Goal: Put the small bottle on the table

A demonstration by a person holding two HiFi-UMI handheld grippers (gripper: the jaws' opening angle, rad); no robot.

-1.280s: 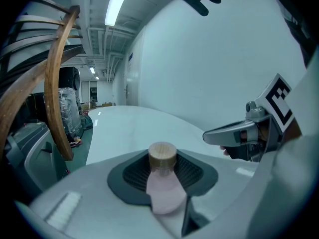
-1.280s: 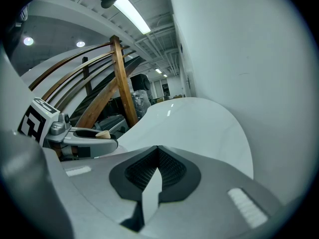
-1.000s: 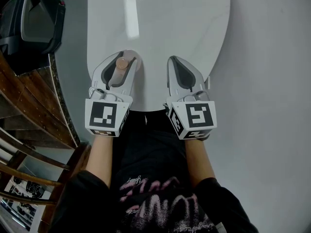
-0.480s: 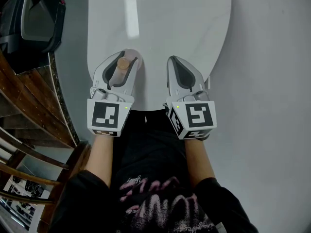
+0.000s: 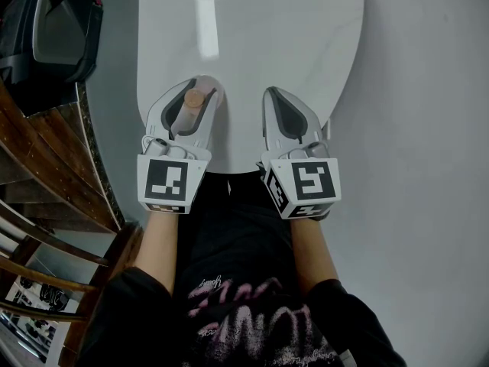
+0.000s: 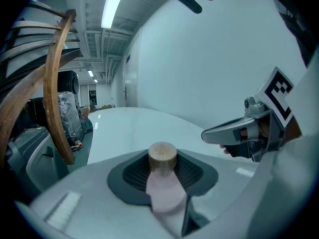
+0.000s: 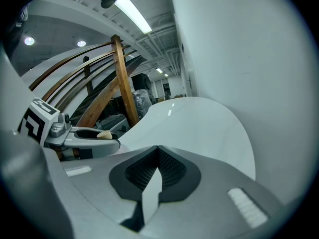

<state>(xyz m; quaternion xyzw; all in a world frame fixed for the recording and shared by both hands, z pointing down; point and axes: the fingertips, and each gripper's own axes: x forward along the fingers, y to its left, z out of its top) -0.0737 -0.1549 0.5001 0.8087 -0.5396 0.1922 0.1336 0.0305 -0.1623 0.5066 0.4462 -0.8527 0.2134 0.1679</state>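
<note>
Slightly shifted small bottle [image 6: 162, 178] pinched in left tongs [image 5: 197, 87], body mostly hidden; right tongs [image 7: 157, 151] pressed together

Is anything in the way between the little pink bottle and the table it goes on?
Nothing visible is. The left gripper holds the small bottle over the near end of the white table, whose top looks bare there. The right gripper sits off to the side, shut and empty.

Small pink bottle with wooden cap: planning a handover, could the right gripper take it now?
Probably not: the right gripper is shut, and the left gripper clamps the small pink bottle.
</note>
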